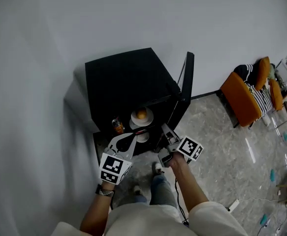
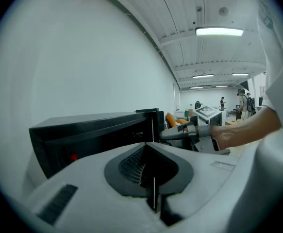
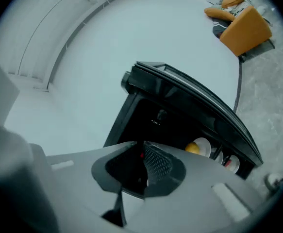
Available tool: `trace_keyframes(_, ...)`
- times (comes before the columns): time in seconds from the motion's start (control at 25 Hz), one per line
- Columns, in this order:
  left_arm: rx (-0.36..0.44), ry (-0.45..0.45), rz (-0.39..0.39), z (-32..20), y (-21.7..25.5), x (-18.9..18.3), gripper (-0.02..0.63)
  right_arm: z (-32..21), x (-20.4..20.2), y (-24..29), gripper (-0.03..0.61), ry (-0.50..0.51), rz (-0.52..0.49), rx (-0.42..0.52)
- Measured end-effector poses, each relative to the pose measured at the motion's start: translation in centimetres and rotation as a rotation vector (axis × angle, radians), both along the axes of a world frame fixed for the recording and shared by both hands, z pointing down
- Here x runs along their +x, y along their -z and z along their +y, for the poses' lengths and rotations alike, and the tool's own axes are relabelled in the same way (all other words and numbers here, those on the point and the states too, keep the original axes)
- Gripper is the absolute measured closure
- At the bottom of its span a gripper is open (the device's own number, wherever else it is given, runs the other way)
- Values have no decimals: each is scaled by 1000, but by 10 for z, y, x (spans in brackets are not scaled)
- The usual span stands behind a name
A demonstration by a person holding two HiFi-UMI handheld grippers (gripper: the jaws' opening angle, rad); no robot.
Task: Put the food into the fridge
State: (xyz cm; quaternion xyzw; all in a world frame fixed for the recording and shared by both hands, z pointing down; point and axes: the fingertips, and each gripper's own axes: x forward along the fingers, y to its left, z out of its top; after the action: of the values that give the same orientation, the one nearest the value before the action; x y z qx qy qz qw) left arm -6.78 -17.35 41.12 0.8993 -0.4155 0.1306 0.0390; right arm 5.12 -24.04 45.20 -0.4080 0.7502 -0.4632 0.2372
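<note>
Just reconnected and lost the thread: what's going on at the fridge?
A person stands at the small black fridge, its door open, a gripper in each hand. The left gripper and right gripper are both in front of it, shut and holding nothing. A plate with yellow food sits inside.

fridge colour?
The fridge is black; head view shows it best.

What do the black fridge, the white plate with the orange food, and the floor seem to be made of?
Fridge: black casing, smooth and matte; painted metal or plastic, can't tell which. Plate: white with a plain rim, probably ceramic, possibly plastic. Floor: polished stone-look tile, grey veining with shiny light reflections.
</note>
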Motion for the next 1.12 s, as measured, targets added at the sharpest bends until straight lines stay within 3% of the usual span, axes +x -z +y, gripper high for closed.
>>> trace_keyframes(0.28, 30, -51, 27, 9, 40, 12, 609, 25, -4, 60, 572, 68, 147, 114)
trace_keyframes(0.52, 84, -38, 63, 14, 73, 9, 609, 48, -8, 109, 572, 98, 365, 274)
trace_keyframes(0.76, 152, -53, 40, 21, 93, 6, 609, 68, -11, 150, 572, 107, 590, 424)
trace_keyframes(1.12, 214, -38, 41, 30, 129, -7, 609, 92, -25, 184, 572, 119, 879, 569)
